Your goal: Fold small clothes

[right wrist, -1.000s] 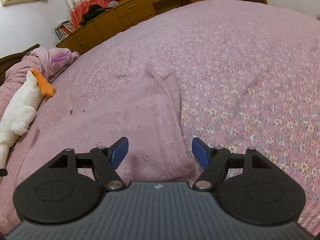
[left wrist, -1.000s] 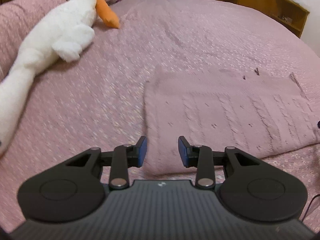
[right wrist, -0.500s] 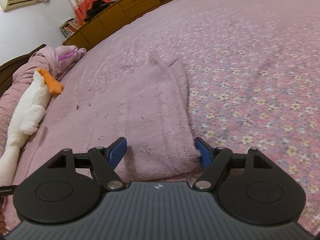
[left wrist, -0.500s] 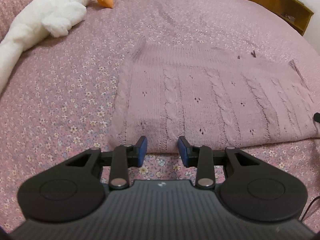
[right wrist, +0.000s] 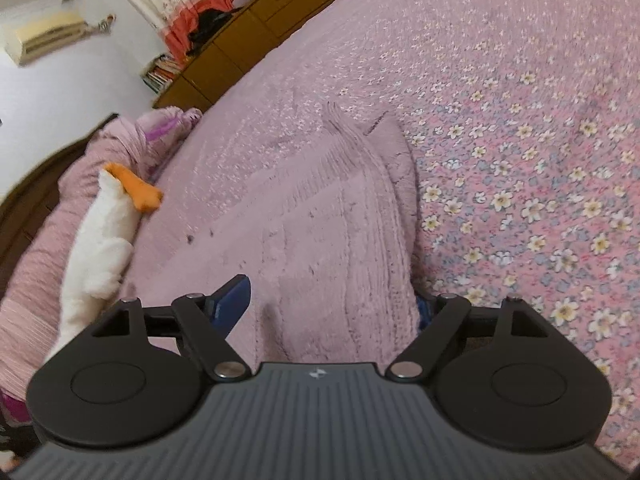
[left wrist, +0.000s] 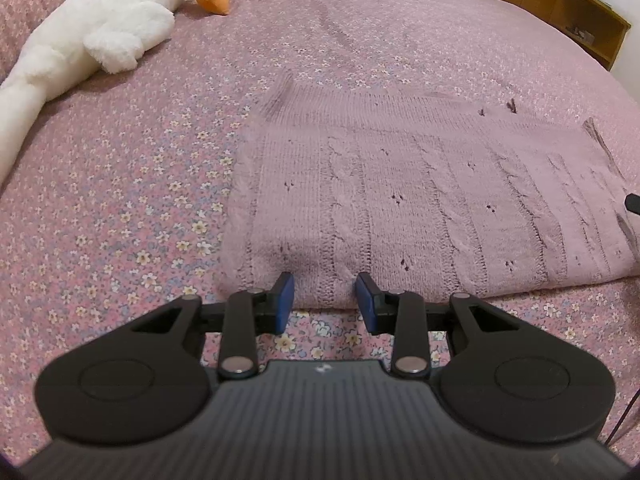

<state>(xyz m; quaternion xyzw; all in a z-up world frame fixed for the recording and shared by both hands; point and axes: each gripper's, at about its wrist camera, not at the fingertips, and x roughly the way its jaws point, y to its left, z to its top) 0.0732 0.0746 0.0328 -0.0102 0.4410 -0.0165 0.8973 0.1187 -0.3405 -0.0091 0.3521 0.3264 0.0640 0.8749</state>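
**Both grippers at the near edge of a folded knit on the bed**

A pink cable-knit sweater (left wrist: 420, 208) is lying flat on the flowered bed (left wrist: 120, 200), well away from its far edge. The left gripper (left wrist: 325, 300) is sitting at the sweater's near hem, jaws partly open, the hem between them and not pinched. The right gripper (right wrist: 332, 308) is straddling the sweater's near corner, its jaws opening wide with the knit between them. A white plush goose (left wrist: 100, 28) is lying near the bed's far left edge.
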